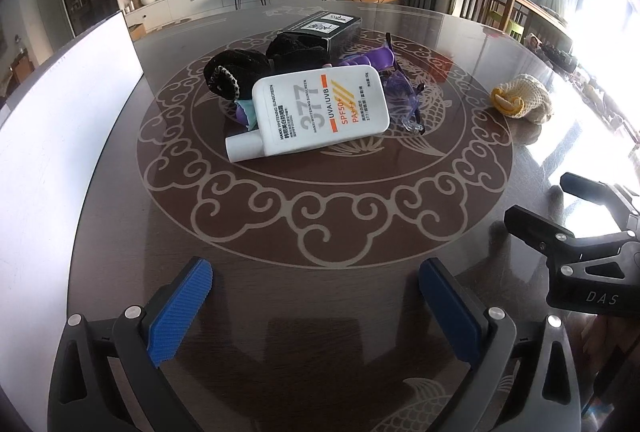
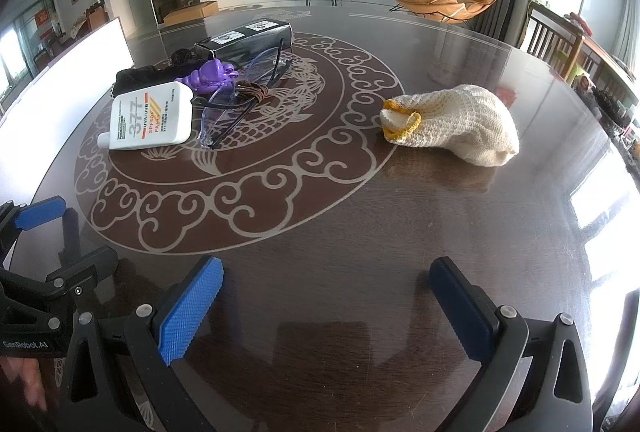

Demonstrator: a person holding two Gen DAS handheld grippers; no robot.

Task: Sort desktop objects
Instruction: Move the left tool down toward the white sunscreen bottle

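Dark round table [image 1: 320, 312] in a living room. Both my grippers, left [image 1: 316, 306] and right [image 2: 326, 308], hover with jaws wide apart, empty. Sunscreen [image 1: 320, 112], glasses [image 2: 240, 100] and box [image 1: 324, 28] cluster mid-table; knitted pouch [image 2: 452, 124] lies apart.

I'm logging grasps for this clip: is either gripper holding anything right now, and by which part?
Nothing is held. The left gripper and right gripper are both open above bare table, short of the sunscreen bottle.
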